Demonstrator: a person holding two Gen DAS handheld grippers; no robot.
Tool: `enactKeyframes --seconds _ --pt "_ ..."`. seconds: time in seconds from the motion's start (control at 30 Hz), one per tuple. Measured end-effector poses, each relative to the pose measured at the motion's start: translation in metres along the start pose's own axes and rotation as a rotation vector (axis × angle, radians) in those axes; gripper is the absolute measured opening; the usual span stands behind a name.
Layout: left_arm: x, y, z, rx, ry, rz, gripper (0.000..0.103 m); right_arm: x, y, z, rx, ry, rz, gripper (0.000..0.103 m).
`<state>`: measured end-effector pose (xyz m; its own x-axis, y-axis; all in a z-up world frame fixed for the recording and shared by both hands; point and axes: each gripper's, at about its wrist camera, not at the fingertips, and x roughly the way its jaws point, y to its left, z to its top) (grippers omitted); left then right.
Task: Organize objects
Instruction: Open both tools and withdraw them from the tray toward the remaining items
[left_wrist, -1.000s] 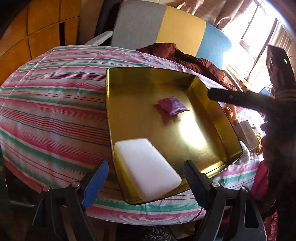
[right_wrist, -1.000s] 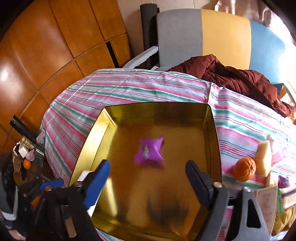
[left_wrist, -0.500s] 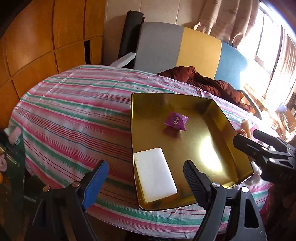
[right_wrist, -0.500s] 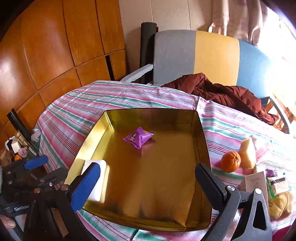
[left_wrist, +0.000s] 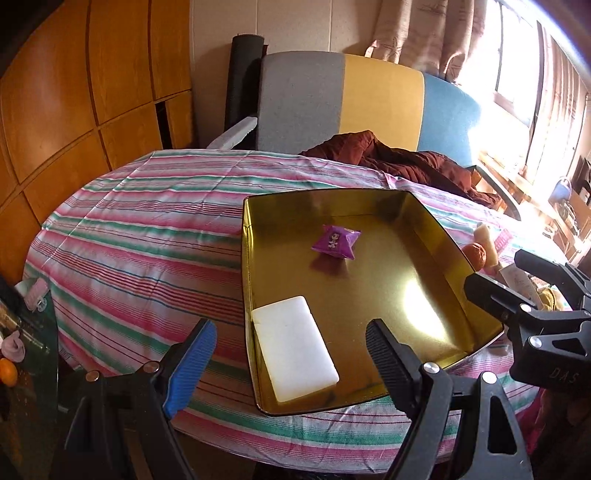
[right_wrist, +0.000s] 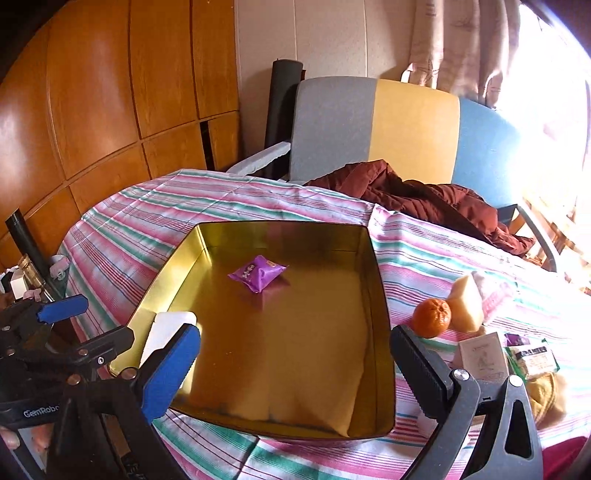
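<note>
Both my left gripper (left_wrist: 288, 362) and right gripper (right_wrist: 295, 365) gape empty. Purple packet (right_wrist: 257, 273) and white block (left_wrist: 293, 349) sit inside the gold tin (right_wrist: 380, 306); tangerine (right_wrist: 431, 318) at three o'clock waits.

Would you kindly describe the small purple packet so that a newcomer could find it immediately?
On the striped tablecloth sits a shallow gold tin tray. The purple packet lies near the middle of the tray floor, towards the far wall. The only other thing inside is a flat white block in the near left corner, so the packet's crinkled purple wrapper marks it out.
</note>
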<state>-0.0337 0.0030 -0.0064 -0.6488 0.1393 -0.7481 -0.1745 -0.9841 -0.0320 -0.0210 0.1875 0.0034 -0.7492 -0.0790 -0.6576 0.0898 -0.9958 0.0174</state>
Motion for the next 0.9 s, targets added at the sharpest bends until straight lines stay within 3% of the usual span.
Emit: enactKeyframes --seconds 0.27,0.67,0.9 --pt "0.000 -0.020 -0.002 0.047 0.006 -0.046 0.084 -0.007 -0.019 -0.006 0.037 -0.014 -0.042 0.103" --pt "0.013 -0.044 -0.006 0.082 0.084 -0.134 0.084 -0.013 -0.069 -0.027 0.126 0.015 -0.116 0.103" --pt "0.013 -0.069 0.003 0.132 0.090 -0.209 0.083 -0.043 -0.143 -0.036 0.228 -0.002 -0.276 0.103"
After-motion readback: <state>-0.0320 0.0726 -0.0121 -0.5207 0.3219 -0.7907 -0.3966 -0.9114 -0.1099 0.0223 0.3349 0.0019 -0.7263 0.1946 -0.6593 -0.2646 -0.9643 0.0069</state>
